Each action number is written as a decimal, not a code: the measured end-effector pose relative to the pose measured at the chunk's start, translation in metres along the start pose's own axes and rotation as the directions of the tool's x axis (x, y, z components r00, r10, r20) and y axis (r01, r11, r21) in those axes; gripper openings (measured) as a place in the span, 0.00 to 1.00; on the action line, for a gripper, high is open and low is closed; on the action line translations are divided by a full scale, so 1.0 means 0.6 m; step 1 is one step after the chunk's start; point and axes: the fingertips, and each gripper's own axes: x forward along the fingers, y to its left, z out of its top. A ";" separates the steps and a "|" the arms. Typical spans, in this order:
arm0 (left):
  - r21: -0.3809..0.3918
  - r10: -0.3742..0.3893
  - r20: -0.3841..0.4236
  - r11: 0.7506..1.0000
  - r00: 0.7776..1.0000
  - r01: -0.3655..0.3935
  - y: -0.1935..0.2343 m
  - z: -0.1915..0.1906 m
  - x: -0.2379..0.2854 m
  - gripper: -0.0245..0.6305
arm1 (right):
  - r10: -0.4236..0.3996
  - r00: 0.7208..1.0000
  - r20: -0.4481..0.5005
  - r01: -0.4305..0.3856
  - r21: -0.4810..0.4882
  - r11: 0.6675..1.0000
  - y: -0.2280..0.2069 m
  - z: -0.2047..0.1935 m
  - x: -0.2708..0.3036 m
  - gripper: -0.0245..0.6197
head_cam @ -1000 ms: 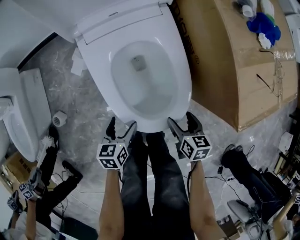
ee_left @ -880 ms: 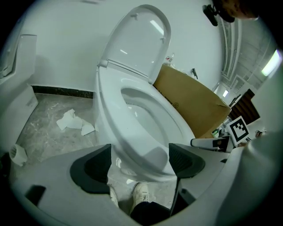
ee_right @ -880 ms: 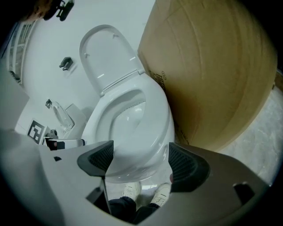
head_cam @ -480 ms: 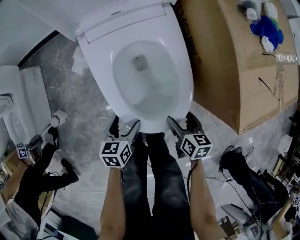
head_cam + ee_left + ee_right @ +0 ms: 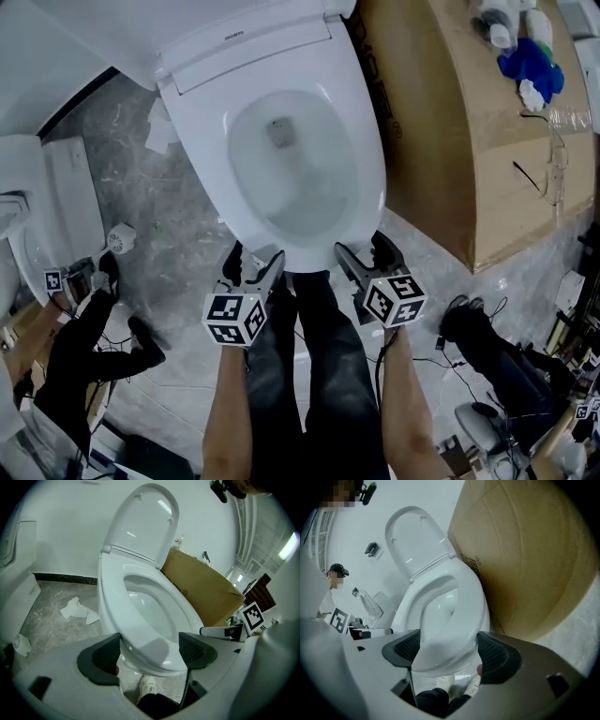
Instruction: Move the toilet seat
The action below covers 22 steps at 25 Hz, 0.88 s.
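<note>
The white toilet seat [image 5: 370, 159] lies down on the bowl, with the lid [image 5: 239, 42] raised against the wall. My left gripper [image 5: 253, 262] stands open at the front left of the seat's rim. In the left gripper view the seat's front edge [image 5: 154, 653] shows between the two dark pads [image 5: 99, 660], and the lid [image 5: 145, 522] stands up behind. My right gripper [image 5: 366, 251] is open at the front right of the rim. In the right gripper view the seat [image 5: 464, 602] fills the gap between its pads [image 5: 497, 657], below the upright lid [image 5: 415, 541].
A large cardboard box [image 5: 459, 141] stands close on the toilet's right, with a blue cloth [image 5: 530, 58] and bottles on top. Crumpled tissue [image 5: 159, 131] and a paper roll [image 5: 120, 237] lie on the marble floor to the left. A second toilet [image 5: 37, 216] and another person [image 5: 84, 347] are at left.
Both grippers have edged a little closer to the seat's front rim, the left one drifting right. The person at lower left has shifted about.
</note>
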 end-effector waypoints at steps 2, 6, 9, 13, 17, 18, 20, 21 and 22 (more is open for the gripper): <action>-0.014 0.001 0.006 1.000 1.000 -0.001 -0.002 0.003 -0.002 0.64 | 0.008 1.000 0.006 -0.008 0.016 1.000 0.001 0.003 -0.003 0.61; -0.015 0.005 0.014 1.000 1.000 -0.005 -0.008 0.012 -0.011 0.64 | 0.020 1.000 0.016 -0.020 0.018 1.000 0.005 0.010 -0.014 0.61; -0.015 0.007 0.022 1.000 1.000 -0.007 -0.014 0.017 -0.023 0.64 | 0.035 0.999 0.022 -0.035 0.013 0.999 0.013 0.016 -0.029 0.61; 0.000 0.007 0.044 1.000 0.999 -0.007 -0.023 0.035 -0.038 0.64 | 0.075 0.995 0.063 -0.076 0.014 0.997 0.026 0.036 -0.049 0.61; 0.023 0.009 0.049 1.000 0.999 -0.010 -0.035 0.048 -0.055 0.64 | 0.108 0.991 0.084 -0.109 0.007 0.994 0.040 0.053 -0.074 0.61; 0.029 0.008 0.050 1.000 0.999 -0.009 -0.039 0.052 -0.060 0.64 | 0.114 0.990 0.088 -0.114 0.004 0.993 0.044 0.058 -0.081 0.61; 0.040 0.004 0.055 0.999 0.998 -0.007 -0.046 0.062 -0.071 0.64 | 0.122 0.987 0.102 -0.122 -0.003 0.993 0.053 0.070 -0.095 0.61; 0.044 0.002 0.061 0.999 0.998 -0.005 -0.049 0.068 -0.077 0.64 | 0.125 0.986 0.111 -0.125 -0.007 0.992 0.058 0.077 -0.101 0.61; 0.044 -0.001 0.067 0.999 0.998 -0.002 -0.053 0.074 -0.083 0.64 | 0.128 0.984 0.120 -0.128 -0.010 0.992 0.063 0.084 -0.107 0.61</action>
